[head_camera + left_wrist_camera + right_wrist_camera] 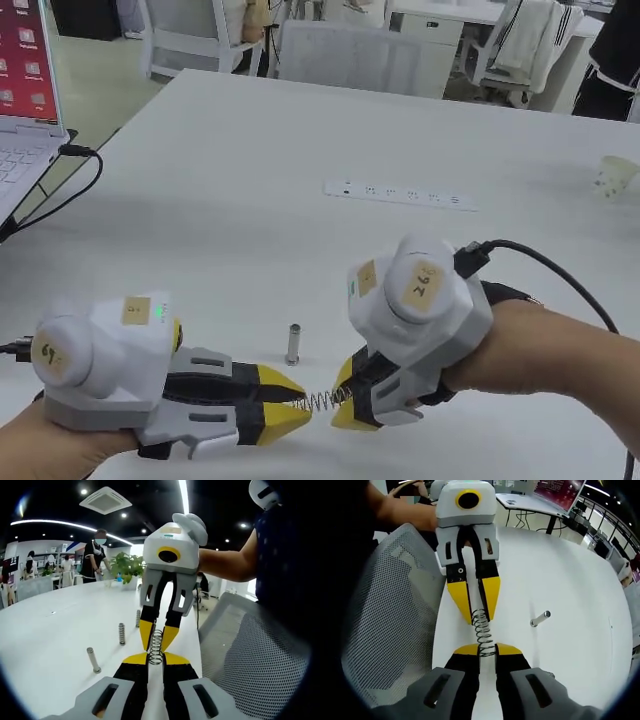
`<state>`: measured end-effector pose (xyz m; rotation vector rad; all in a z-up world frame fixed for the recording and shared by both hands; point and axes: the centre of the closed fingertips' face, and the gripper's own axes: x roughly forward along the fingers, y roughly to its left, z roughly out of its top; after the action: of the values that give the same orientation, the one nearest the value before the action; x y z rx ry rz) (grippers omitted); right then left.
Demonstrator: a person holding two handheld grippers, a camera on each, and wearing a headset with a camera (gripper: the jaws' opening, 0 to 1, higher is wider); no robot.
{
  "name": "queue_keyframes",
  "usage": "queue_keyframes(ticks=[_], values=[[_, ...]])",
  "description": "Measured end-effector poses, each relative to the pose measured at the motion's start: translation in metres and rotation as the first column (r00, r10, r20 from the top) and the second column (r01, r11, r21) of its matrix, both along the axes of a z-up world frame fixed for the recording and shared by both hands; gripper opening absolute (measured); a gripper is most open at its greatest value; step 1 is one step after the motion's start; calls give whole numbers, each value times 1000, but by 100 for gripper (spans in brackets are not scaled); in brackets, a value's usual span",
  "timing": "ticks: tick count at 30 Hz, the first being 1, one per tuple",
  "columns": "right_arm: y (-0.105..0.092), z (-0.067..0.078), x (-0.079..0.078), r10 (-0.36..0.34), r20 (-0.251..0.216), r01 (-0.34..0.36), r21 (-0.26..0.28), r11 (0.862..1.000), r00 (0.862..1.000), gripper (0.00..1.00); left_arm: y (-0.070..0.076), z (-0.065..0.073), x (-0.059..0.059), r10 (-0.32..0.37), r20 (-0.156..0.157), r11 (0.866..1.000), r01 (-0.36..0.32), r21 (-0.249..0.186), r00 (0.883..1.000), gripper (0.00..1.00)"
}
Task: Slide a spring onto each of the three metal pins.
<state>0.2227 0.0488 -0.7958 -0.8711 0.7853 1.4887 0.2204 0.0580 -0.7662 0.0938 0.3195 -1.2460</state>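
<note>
A small steel spring [322,400] hangs just above the white table [250,220], stretched between my two grippers. My left gripper [303,403] comes in from the left and is shut on one end. My right gripper [342,398] comes in from the right and is shut on the other end. In the left gripper view the spring [156,647] rises from my left gripper [156,658] to the right gripper [156,639]. A bare metal pin [293,343] stands upright just behind the spring. Two further pins [121,633] [138,618] each carry a spring. The bare pin [539,619] lies right of the held spring [482,630].
A white power strip [400,193] lies mid-table. A laptop [20,100] with a black cable [70,190] sits at the left edge. A clear cup [615,178] stands at the far right. A grey mesh chair back [250,645] is close beside the table edge.
</note>
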Motion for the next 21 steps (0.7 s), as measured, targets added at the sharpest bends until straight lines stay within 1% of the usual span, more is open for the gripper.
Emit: queue_keyframes(ticks=[3,4,5,9,12,21], values=[[1,3,-1,3,-2,-3,2,1000,1000,9,-1,-2,-2,-8,7,1000,8,17,1000,2],[2,4,-2,4,-5,-4,3,1000,1000,9,-1,-3,-3,-8,5,1000,8,20,1000,2],[3,6,-3,4,-9,-4,8,1000,1000,9,-1,-5,-3,-10,11,1000,10,30,1000,2],[5,10,-5,10,-9,-10,13,1000,1000,9,0,-6,-3,-10,9,999,10,36,1000,2],[9,15,-7,10,-18,-9,30,1000,1000,9,0,-8,-3,-16,14,999,15,48,1000,2],[16,23,-10,29,-9,-29,42,999,1000,8,-2,-9,-3,-23,15,998,22,52,1000,2]])
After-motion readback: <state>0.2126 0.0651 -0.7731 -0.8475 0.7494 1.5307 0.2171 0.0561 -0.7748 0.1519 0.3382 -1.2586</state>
